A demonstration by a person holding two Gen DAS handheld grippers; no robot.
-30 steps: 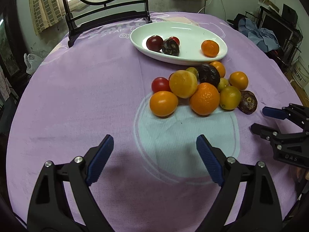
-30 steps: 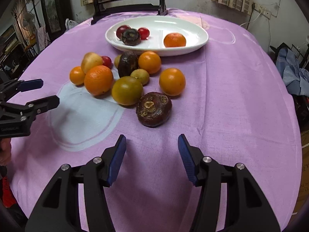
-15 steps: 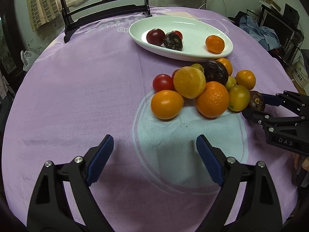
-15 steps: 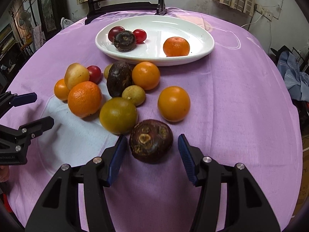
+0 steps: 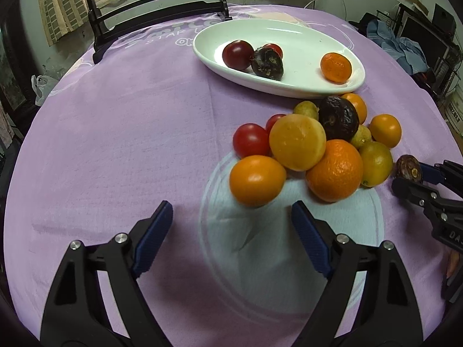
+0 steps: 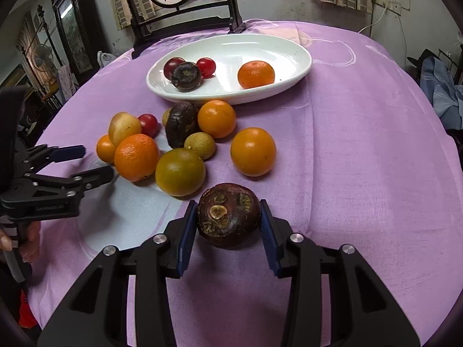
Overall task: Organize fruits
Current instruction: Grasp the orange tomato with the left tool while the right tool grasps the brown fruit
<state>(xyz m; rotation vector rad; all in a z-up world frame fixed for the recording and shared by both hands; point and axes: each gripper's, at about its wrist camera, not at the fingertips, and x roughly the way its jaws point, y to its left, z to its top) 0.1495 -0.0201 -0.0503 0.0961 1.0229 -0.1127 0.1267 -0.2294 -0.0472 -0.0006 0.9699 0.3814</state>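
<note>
A heap of loose fruit lies on the purple tablecloth in front of a white oval plate (image 6: 292, 46). My right gripper (image 6: 228, 225) is shut on a dark brown wrinkled fruit (image 6: 228, 217), both blue pads against its sides; it also shows in the left wrist view (image 5: 408, 167). My left gripper (image 5: 231, 231) is open and empty, just short of a smooth orange fruit (image 5: 257, 180). The plate (image 5: 289, 31) holds a dark red tomato (image 5: 237, 55), a dark brown fruit (image 5: 267, 63), a small red tomato and a tangerine (image 5: 335, 67).
The heap holds a large orange (image 5: 334, 170), a yellow fruit (image 5: 297, 143), a red tomato (image 5: 251, 140), green-yellow fruits (image 6: 180, 172), another dark fruit (image 6: 182, 123) and orange fruits (image 6: 253, 151). A black wooden stand (image 6: 185, 26) rises behind the plate.
My right gripper moved forward around the dark brown fruit and shut on it. My left gripper moved closer to the heap and stayed open.
</note>
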